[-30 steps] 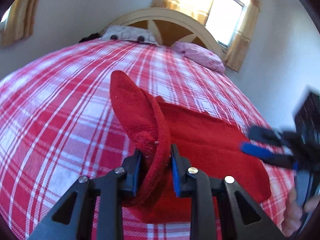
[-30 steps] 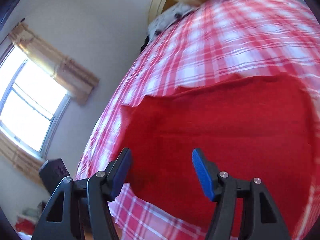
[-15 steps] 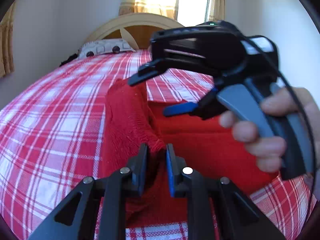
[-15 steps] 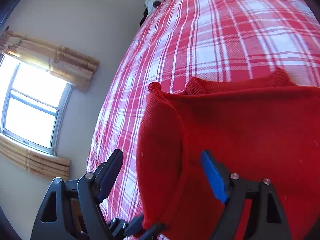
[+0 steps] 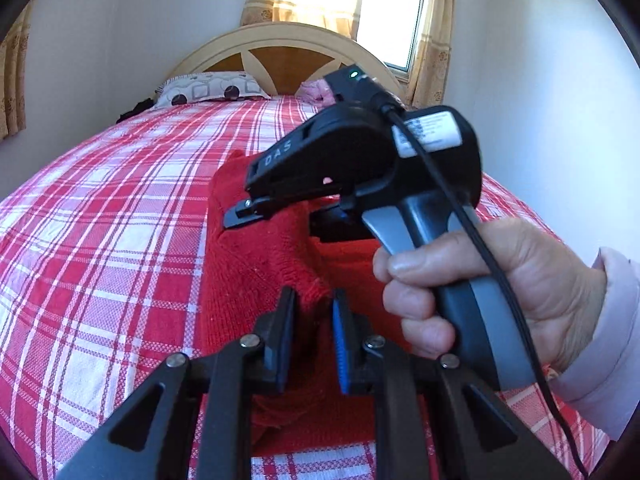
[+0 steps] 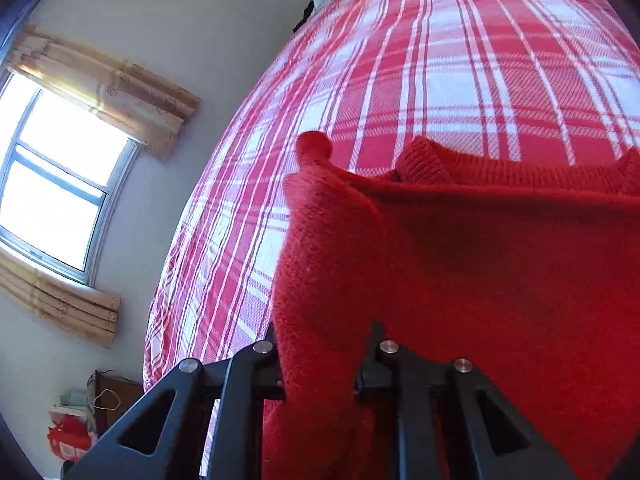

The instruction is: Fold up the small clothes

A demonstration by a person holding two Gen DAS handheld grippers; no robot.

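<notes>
Red knit sweater (image 5: 256,264) lies on the plaid bed (image 5: 100,240), soft, floppy, light. Left gripper (image 5: 314,312) pinches its ribbed cuff at six o'clock; right gripper (image 6: 324,360), jaws just closing, clamps the fold. Grab hems, not middles.

The sweater (image 5: 256,264) lies on the bed (image 5: 100,240), pillows (image 5: 208,90) at the headboard (image 5: 280,54) behind it. The left tongs (image 5: 313,336) sit at its near edge; the right tongs (image 5: 280,216) sit beyond, farther up it.

sunlit window (image 5: 390,20), wooden headboard (image 5: 280,52)
</notes>
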